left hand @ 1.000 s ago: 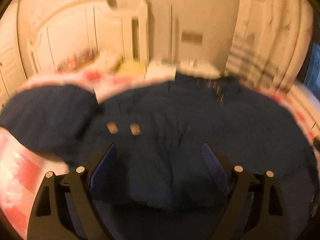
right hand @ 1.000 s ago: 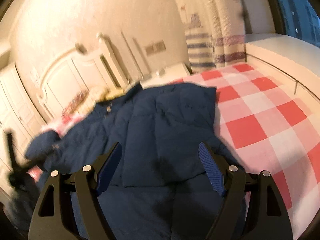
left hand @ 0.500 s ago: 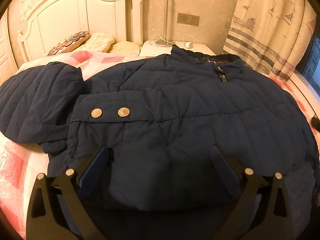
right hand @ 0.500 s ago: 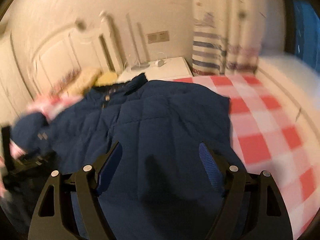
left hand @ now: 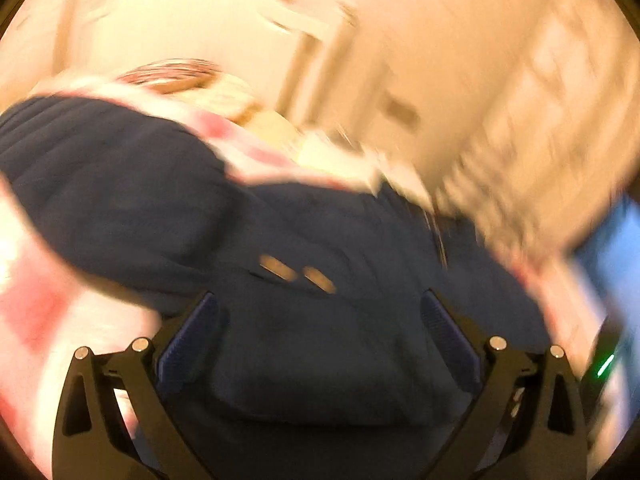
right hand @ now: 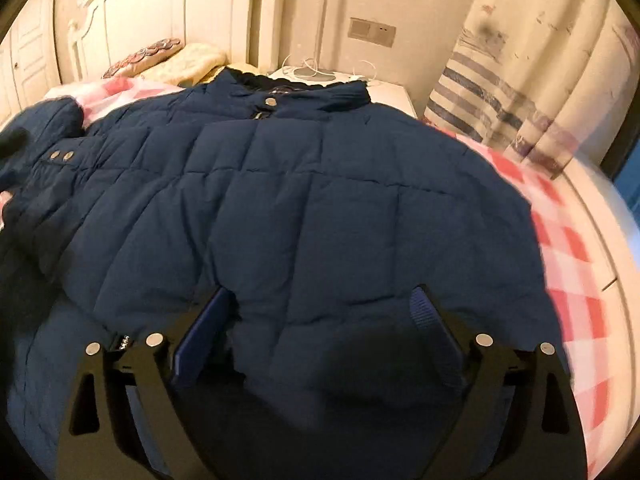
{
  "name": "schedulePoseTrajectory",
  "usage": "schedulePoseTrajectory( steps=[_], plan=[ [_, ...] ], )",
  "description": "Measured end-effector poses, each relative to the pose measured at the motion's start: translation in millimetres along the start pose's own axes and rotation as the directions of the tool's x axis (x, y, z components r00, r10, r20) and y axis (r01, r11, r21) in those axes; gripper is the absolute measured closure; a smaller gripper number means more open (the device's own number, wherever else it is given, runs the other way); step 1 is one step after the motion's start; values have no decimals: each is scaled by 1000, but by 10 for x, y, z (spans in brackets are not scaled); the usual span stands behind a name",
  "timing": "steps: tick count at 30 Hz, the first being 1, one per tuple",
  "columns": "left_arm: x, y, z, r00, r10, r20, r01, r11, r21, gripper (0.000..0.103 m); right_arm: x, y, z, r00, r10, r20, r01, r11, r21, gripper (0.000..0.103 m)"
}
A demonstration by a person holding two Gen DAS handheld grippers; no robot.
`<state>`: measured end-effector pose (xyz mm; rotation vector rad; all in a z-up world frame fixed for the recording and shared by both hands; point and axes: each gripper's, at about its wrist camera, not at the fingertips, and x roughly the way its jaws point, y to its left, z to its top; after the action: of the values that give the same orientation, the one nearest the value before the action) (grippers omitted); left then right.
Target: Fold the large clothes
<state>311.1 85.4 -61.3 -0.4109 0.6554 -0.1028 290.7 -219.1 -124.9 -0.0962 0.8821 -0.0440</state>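
Right wrist view: navy puffer jacket (right hand: 320,208) spread across the checked bed (right hand: 576,248), collar toward the headboard (right hand: 152,12).
Sleeves look folded inward for folding; right gripper (right hand: 320,332) is opening, left gripper (left hand: 320,336) gapes, both hovering empty.

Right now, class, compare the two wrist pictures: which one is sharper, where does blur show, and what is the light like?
Left wrist view: heavy motion smear across the jacket, headboard and curtain; only the left claw looks crisp. Right wrist view: much sharper, with the jacket's quilting clear and slight blur on the checked sheet at the right edge. Both show warm yellow light and fisheye bending.
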Motion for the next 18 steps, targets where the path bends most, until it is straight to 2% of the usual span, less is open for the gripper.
schedulePoseTrajectory(
  steps=[1, 3, 5, 6, 7, 8, 10, 13, 14, 15, 17, 18],
  plan=[
    [-94, 183, 117, 1000, 17, 21, -15, 998, -60, 3, 3, -44, 0, 1000, 17, -2, -17, 1000, 18, 15],
    [-297, 710, 381, 996, 69, 58, -56, 977, -207, 3, 17, -73, -13, 999, 33, -2, -33, 999, 28, 15],
    [-485, 1383, 604, 988, 132, 75, -95, 923, -373, 4, 1, -47, -18, 1000, 22, 1, -22, 1000, 20, 14],
    [-540, 1603, 662, 986, 147, 75, -102, 899, -426, 4, 0, -29, -20, 1000, 13, 4, -13, 1000, 12, 14],
    [-608, 1922, 715, 984, 157, 86, -94, 860, -502, 4, -2, -18, -18, 1000, 6, 6, -6, 1000, 7, 14],
    [-642, 2149, 760, 983, 156, 98, -77, 833, -548, 4, -4, -15, -12, 1000, 4, 7, -4, 1000, 6, 14],
    [-632, 2486, 889, 984, 133, 121, -35, 802, -596, 4, -4, -18, 4, 1000, 9, 7, -9, 1000, 9, 14],
    [-521, 2791, 1138, 984, 121, 132, -11, 776, -630, 5, -35, 16, -7, 1000, 11, 9, -11, 1000, 10, 14],
    [-473, 2848, 1214, 984, 124, 127, -14, 770, -638, 16, -38, 12, -7, 1000, 12, 10, -12, 1000, 10, 14],
    [-428, 2884, 1276, 985, 121, 124, -13, 764, -645, 51, -43, 8, -7, 1000, 15, 13, -16, 1000, 11, 14],
    [-319, 2935, 1355, 993, 51, 106, 33, 743, -669, 98, -55, -4, -8, 999, 28, 18, -29, 999, 18, 14],
    [-331, 2887, 1378, 992, 52, 111, 36, 745, -666, 97, -66, -26, -8, 999, 43, 25, -44, 999, 27, 14]
  ],
)
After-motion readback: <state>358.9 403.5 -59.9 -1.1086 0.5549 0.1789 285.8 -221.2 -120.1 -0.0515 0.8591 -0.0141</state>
